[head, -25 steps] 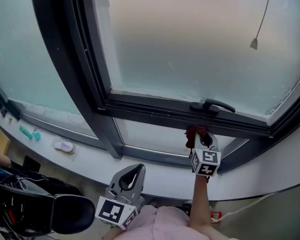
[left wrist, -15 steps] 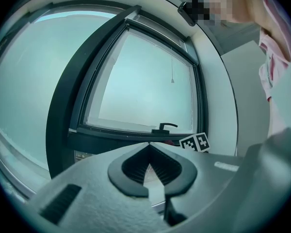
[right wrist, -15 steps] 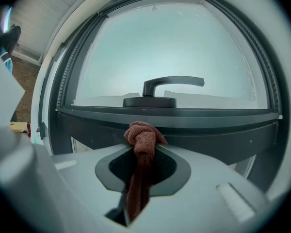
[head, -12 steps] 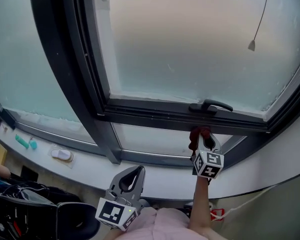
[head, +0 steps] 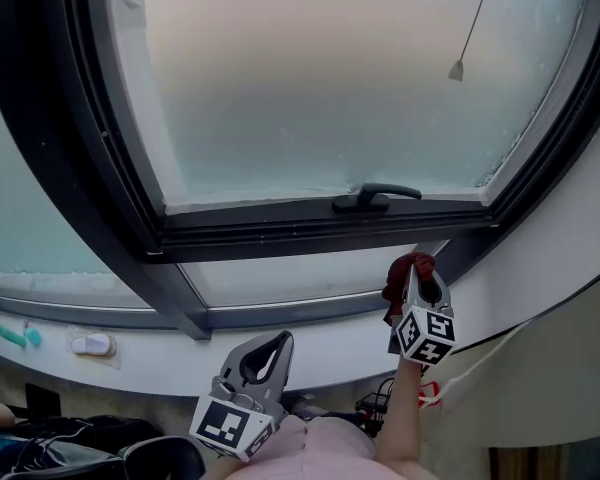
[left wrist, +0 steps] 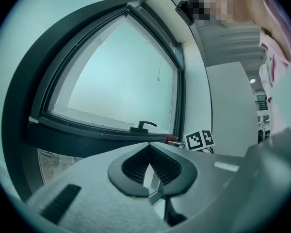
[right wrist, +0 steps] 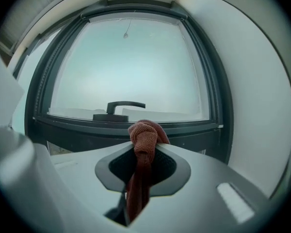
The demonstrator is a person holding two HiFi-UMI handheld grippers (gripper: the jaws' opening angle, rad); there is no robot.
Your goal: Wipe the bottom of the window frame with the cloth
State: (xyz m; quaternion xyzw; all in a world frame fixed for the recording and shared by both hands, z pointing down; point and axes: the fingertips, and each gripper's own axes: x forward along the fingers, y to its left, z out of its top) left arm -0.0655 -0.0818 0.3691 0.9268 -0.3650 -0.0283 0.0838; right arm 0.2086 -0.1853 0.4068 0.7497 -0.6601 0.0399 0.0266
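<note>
The right gripper (head: pixel 420 284) clamps the red cloth (head: pixel 403 271) near the right end of the window's bottom rail (head: pixel 310 230). The left gripper (head: pixel 276 341) hangs low, jaws together, empty. Wiping looks about to start, so next: press the cloth on and sweep left.

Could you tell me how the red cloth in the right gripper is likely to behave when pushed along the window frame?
The cloth looks floppy: it bunches above the right gripper and hangs limp between its jaws. It probably weighs little and should flatten against the window frame, not slide stiffly.
</note>
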